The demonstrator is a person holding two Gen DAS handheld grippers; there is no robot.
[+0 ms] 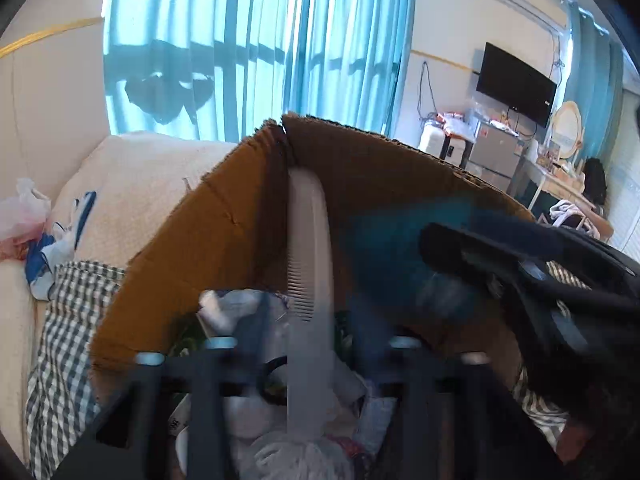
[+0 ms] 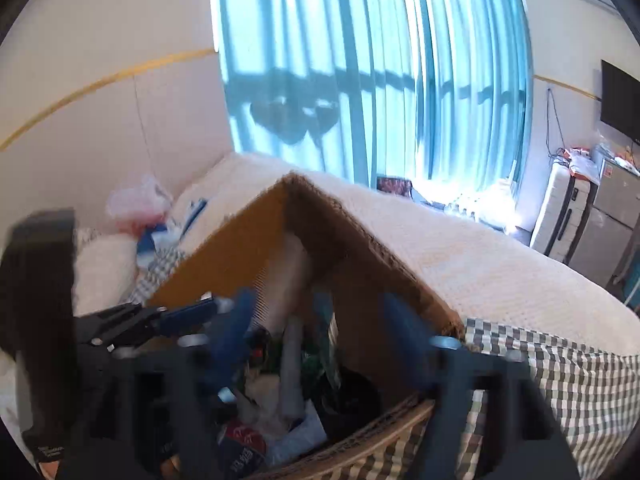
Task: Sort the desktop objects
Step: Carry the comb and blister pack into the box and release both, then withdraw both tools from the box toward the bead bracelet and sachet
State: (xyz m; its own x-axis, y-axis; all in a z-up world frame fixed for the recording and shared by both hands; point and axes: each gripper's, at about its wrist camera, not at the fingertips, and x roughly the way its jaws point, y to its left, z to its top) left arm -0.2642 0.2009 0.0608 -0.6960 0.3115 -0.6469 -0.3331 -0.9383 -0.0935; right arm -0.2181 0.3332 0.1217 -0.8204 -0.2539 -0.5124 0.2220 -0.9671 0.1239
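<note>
**Both grippers open over the cardboard box; white comb inside**

The cardboard box [image 1: 224, 248] sits on a checked cloth [image 1: 68, 320] laid over a cream bedcover [image 2: 500, 264]. Its flaps stand up and its bottom is filled with mixed small items, too blurred to identify singly.

A long white comb [image 1: 310, 280] stands tilted inside the box, its upper end resting in the far corner where two walls meet, its lower end down among the clutter.

The left gripper [image 1: 310, 344] hangs over the near side of the box with its jaws spread apart. The comb passes between its fingers, but the pads do not press on it.

The right gripper [image 2: 332, 344] is likewise spread wide above the box contents, with nothing clamped. In the left wrist view it shows as a dark body at the right edge of the box.

Motion blur affects both views. Teal curtains [image 1: 256, 40] hang behind the bed.
</note>
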